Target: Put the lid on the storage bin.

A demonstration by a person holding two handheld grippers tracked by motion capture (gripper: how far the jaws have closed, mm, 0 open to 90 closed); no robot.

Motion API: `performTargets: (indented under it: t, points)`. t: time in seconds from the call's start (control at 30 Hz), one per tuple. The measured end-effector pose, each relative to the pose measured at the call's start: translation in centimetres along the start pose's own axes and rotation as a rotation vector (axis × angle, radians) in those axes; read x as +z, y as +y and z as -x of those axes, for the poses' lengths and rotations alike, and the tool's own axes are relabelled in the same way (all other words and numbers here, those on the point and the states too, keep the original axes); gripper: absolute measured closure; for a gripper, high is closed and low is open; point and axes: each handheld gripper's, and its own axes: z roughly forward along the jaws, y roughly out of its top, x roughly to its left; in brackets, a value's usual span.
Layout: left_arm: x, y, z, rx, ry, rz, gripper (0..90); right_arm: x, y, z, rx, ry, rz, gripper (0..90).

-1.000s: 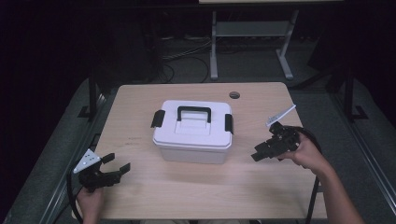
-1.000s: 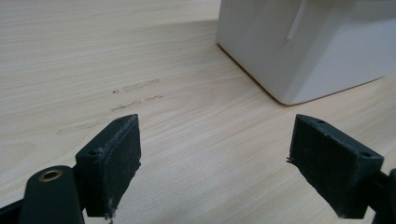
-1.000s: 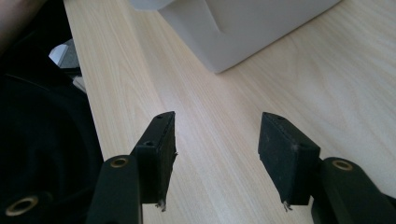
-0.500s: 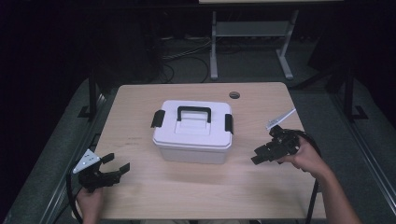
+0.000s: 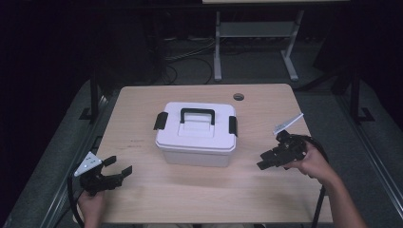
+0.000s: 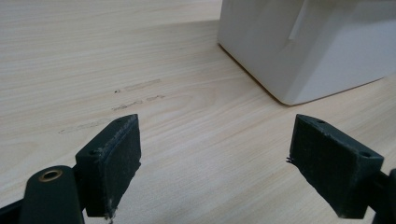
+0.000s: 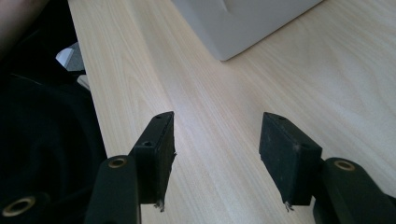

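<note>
White box (image 5: pixel 197 134) sat latched mid-worktop (image 5: pixel 266 199); I kept both grippers' jaws spread, empty; best approach: square each to a side latch (image 5: pixel 160 120).

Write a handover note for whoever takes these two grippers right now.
Left gripper: open, empty, near the table's front left corner.
Right gripper: open, empty, to the right of the box, jaws pointing toward it.
White storage box: mid-table, lid on, black carry handle folded flat, both black side latches in place.
Done: nothing visible.
Left: the box is not yet touched; probably the latches come first.
</note>
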Motion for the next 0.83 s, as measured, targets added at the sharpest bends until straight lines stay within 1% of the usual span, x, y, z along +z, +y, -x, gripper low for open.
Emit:
performTargets:
  t: [0.83]
  points:
    - [0.1,0.1,0.1,0.004,-0.001,-0.001,15.9,0.4,-1.8,0.1,0.022,0.008,0.006,44.0]
